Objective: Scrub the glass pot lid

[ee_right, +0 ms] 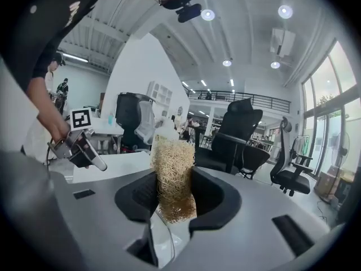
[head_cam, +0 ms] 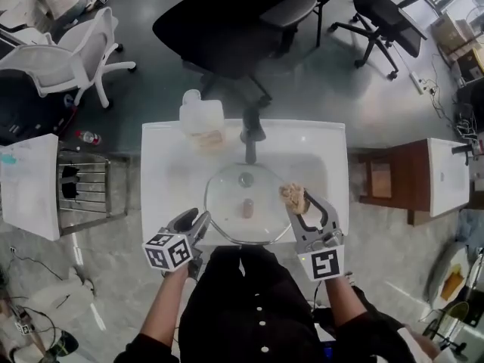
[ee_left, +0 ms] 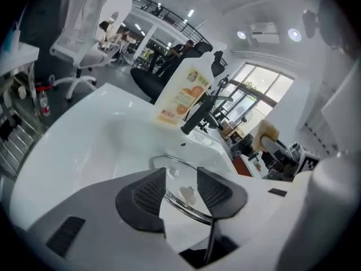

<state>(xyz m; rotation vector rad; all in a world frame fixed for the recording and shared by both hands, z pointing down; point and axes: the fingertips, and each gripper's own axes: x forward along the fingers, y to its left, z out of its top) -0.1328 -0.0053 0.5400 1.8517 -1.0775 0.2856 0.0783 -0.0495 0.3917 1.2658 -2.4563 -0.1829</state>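
The glass pot lid [head_cam: 246,203] lies flat in the white sink [head_cam: 162,180], just below the black faucet [head_cam: 251,131] and a detergent bottle [head_cam: 200,116]. The left gripper [head_cam: 200,219] stands spread near the lid's rim, while the right gripper [head_cam: 297,203] pinches a fibrous scrubber [head_cam: 293,196] at the lid's right edge.

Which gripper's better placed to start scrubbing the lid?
Right. The right gripper is shut on the loofah scrubber, at the glass lid's right edge in the sink. The left gripper is open, holding nothing, by the lid's near-left rim; probably better for steadying.

Lid [head_cam: 233,197] — glass w/ metal rim; scrubber [ee_right: 174,174] — rough fibre; sink [head_cam: 170,180] glossy.
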